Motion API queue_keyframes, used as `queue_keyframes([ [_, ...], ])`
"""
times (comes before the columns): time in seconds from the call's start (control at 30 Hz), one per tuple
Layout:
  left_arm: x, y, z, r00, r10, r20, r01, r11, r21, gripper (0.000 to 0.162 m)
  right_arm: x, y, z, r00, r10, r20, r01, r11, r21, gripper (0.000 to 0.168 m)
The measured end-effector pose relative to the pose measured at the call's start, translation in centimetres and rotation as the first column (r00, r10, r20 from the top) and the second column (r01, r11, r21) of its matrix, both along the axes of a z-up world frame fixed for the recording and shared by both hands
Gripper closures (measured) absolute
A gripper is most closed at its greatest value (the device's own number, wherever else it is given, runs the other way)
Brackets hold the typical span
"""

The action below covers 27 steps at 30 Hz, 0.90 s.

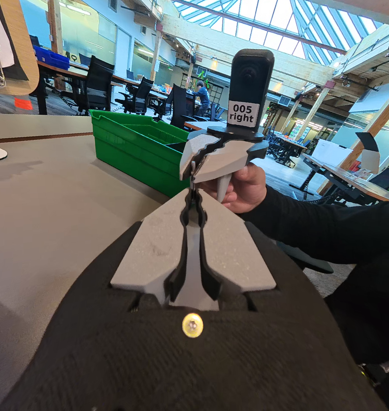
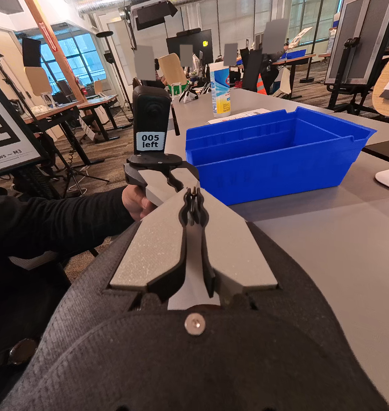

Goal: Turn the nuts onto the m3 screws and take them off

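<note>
Left gripper [image 1: 193,195] and right gripper [image 2: 192,195]: grey faceted fingers, black wavy pads, black textured bases; one centre screw each; black long sleeves [image 1: 322,224] worn.

Two grippers [image 1: 193,195] [image 2: 193,195], one screw [image 2: 193,198], one green bin [image 1: 135,151], one blue bin [image 2: 273,178], one wipes canister [image 2: 220,89].

open-plan office: rows of desks [image 1: 131,82], office chairs [image 1: 98,86], skylights [image 1: 267,20].

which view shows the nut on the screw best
The right wrist view: the nut sits in plain sight on the screw above the shut right gripper. The left wrist view shows only a thin screw shaft between the two grippers; no nut can be made out.
</note>
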<state>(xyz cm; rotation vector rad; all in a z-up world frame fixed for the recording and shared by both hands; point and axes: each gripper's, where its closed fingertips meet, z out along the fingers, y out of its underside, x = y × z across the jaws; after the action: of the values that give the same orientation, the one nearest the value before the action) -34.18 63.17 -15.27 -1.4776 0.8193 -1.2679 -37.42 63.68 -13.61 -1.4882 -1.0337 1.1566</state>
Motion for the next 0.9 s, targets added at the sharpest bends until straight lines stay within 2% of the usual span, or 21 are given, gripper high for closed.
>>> queue_keyframes([
  [0.17, 0.0, 0.2, -0.2, 0.999, 0.029, -0.035, -0.028, 0.999, 0.035, 0.162, 0.0, 0.1, -0.1, 1.000, -0.004, 0.003, 0.004, 1.000, -0.007, 0.166],
  [0.33, -0.7, 1.2, -0.2, 0.995, 0.090, -0.032, -0.089, 0.996, 0.030, 0.162, 0.5, 1.0, 0.0, 0.998, -0.063, 0.001, 0.063, 0.998, 0.009, 0.152],
  [0.5, -1.3, 1.9, -0.2, 0.990, 0.137, -0.027, -0.136, 0.990, 0.028, 0.162, 0.4, 0.9, -0.2, 0.998, -0.061, 0.015, 0.061, 0.998, 0.027, 0.149],
  [0.77, 0.0, 0.7, -1.1, 0.986, 0.105, -0.133, -0.089, 0.989, 0.118, 0.162, -0.4, 0.2, -0.5, 1.000, -0.021, 0.008, 0.021, 1.000, 0.014, 0.149],
  [0.9, 0.5, 0.7, -1.7, 0.973, 0.133, -0.188, -0.103, 0.982, 0.161, 0.162, -0.4, 0.4, -0.9, 0.999, -0.028, 0.030, 0.027, 1.000, 0.014, 0.150],
])
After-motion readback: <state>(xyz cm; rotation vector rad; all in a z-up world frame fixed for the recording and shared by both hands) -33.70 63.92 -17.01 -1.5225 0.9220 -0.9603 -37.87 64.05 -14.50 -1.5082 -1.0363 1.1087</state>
